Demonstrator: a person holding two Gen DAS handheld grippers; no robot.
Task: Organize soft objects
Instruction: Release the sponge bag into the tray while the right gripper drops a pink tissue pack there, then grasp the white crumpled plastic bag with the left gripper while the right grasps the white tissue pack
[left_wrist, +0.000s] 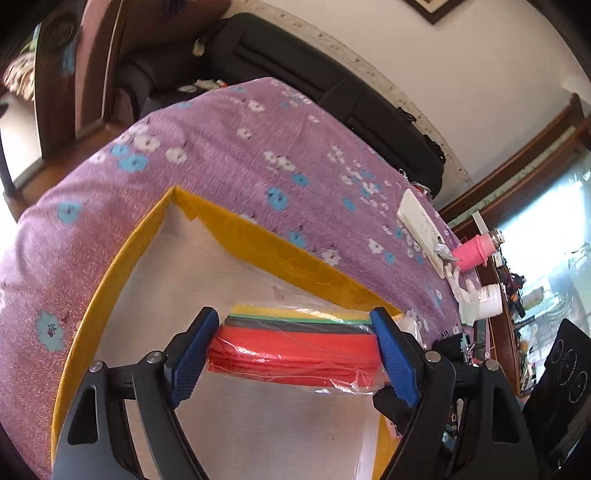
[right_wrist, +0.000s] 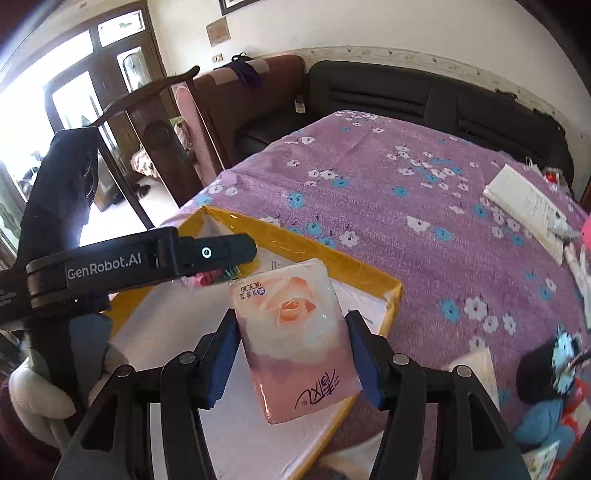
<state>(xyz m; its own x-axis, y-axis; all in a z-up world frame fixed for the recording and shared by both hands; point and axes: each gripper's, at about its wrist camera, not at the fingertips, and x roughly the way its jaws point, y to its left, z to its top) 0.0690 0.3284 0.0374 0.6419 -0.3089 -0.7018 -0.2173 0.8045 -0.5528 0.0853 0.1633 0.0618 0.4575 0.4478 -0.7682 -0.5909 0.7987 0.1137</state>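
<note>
Holding both loads over the yellow-rimmed box (left_wrist: 258, 240): my left claw (left_wrist: 295, 350) clamps a plastic-wrapped cloth stack (left_wrist: 295, 347), my right claw (right_wrist: 291, 354) grips a tissue pack (right_wrist: 295, 332).

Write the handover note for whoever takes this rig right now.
Left gripper: shut on the wrapped stack of coloured cloths, held over the yellow-edged box.
Right gripper: shut on the pink tissue pack, also above the box.
Box sits on the purple floral cover; its white floor looks bare where visible.
Done: both items picked up and carried to the box.
Left: set both down inside, then fetch the blue plush toy lying on the cover at the right.
</note>
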